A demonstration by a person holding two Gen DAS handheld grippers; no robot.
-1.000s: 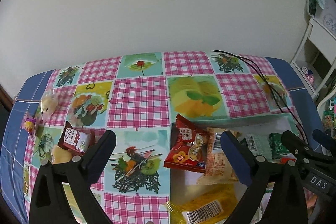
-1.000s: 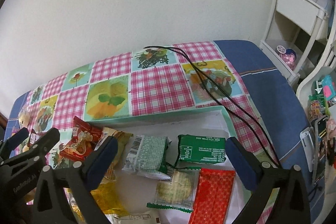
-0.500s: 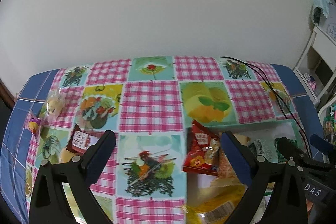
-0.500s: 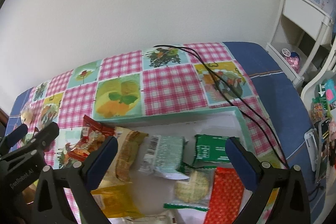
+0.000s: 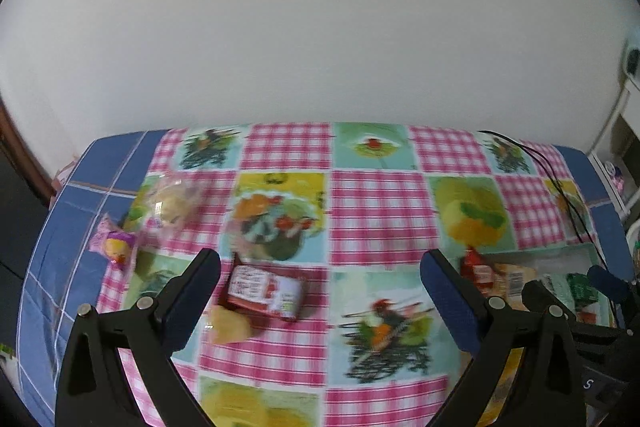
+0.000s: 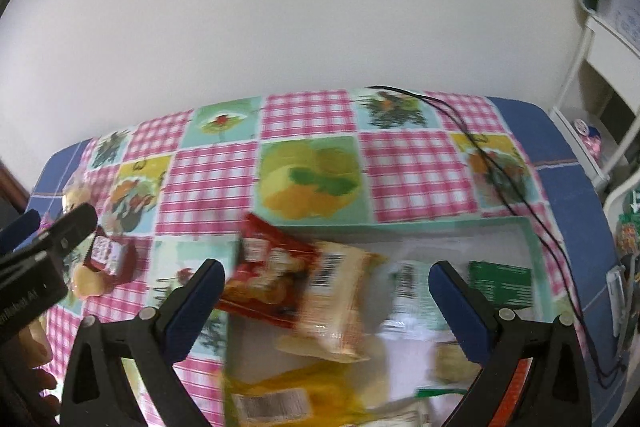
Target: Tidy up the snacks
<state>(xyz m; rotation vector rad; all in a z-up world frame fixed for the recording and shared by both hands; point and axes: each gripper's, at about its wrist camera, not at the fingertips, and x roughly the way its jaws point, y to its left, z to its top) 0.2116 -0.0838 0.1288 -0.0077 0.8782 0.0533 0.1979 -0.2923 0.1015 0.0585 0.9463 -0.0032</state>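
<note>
Left gripper point(image 5: 320, 291) spread wide, empty, above red packet point(image 5: 266, 291) on tablecloth point(image 5: 380, 211); right gripper point(image 6: 326, 297) likewise wide, empty, over snack tray point(image 6: 530, 227).

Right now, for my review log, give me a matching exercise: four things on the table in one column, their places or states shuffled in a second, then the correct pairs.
Things
1. dark red packet
2. green packet
3. black cable
4. left tool

Places or states
A. lying inside the shallow tray
B. open, holding nothing
C. on the tablecloth, outside the tray, touching a pale yellow snack
D. trailing across the cloth past the tray's far corner

Pairs: 1-C, 2-A, 3-D, 4-B
</note>
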